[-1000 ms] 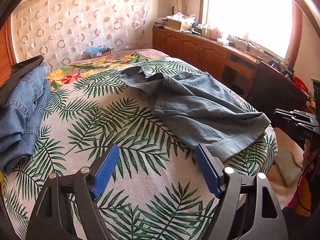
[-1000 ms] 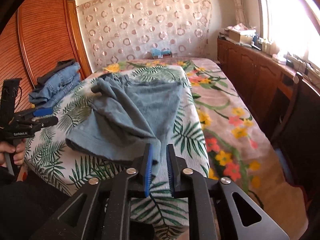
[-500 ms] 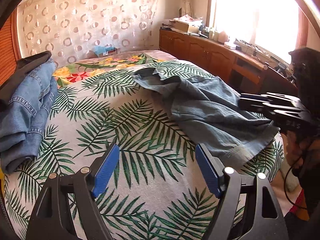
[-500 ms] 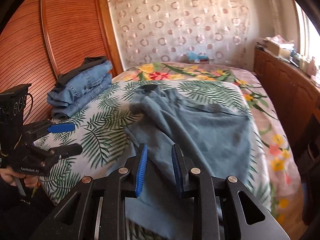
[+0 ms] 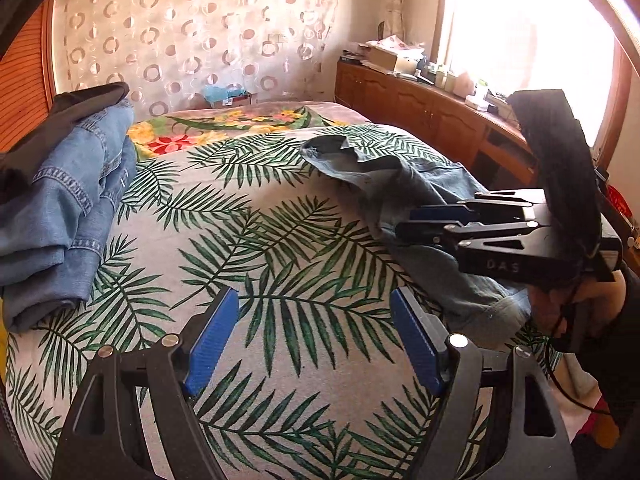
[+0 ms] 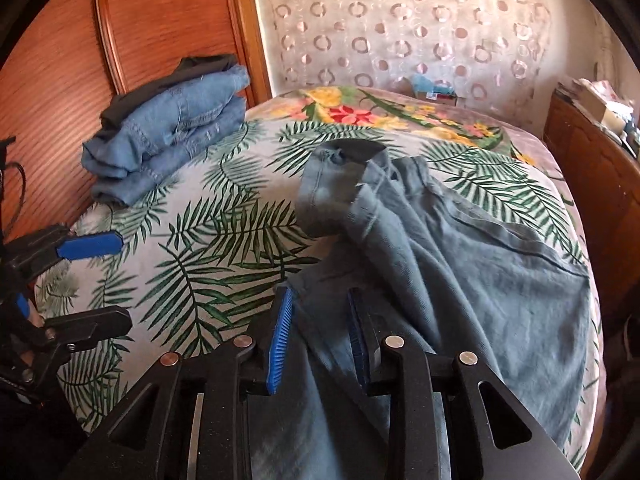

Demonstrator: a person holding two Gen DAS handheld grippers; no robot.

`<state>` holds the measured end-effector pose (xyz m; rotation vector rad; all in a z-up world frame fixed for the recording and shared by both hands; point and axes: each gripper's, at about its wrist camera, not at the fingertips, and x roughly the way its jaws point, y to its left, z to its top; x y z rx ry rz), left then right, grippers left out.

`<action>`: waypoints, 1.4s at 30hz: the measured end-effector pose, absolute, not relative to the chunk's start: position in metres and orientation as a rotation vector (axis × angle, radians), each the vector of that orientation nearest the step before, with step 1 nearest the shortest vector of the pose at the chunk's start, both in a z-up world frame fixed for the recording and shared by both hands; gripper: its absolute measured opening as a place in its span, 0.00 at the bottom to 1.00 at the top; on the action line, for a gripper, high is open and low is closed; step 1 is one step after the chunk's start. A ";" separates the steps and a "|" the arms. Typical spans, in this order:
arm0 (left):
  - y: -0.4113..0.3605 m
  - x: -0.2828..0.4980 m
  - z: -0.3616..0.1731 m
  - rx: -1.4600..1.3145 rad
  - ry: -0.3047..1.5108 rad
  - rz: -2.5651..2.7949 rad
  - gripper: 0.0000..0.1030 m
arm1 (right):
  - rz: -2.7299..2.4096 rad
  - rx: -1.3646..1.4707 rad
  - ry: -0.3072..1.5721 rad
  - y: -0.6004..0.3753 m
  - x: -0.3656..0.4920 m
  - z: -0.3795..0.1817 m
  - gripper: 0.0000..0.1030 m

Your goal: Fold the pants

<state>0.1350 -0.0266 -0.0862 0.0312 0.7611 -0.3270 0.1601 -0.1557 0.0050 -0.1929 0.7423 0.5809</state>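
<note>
The pants (image 6: 460,264) lay unfolded, a leg between my right gripper's (image 6: 320,332) just-opening jaws, ungripped; my left gripper (image 5: 312,340) gaped empty.

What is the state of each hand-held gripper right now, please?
Left hand-held gripper: open, empty.
Right hand-held gripper: jaws have just been opening, open; grey-blue pants fabric between them, apparently released.

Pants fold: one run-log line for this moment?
left hand-held gripper: open, empty, over bedspread | right hand-held gripper: jaws just opening, pants between
</note>
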 end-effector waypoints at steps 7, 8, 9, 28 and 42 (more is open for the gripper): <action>-0.025 0.134 -0.086 0.025 0.763 -0.326 0.77 | 0.582 -0.265 0.759 -0.145 0.164 0.004 0.29; -0.025 0.134 -0.086 0.025 0.764 -0.325 0.77 | 0.581 -0.275 0.760 -0.144 0.165 0.003 0.29; -0.025 0.133 -0.086 0.025 0.765 -0.326 0.77 | 0.589 -0.279 0.765 -0.141 0.166 0.001 0.29; -0.030 0.133 -0.087 0.035 0.769 -0.338 0.77 | 0.589 -0.217 0.674 -0.168 0.161 0.034 0.01; -0.028 0.131 -0.090 0.033 0.778 -0.338 0.77 | 0.660 -0.330 0.796 -0.136 0.182 -0.002 0.30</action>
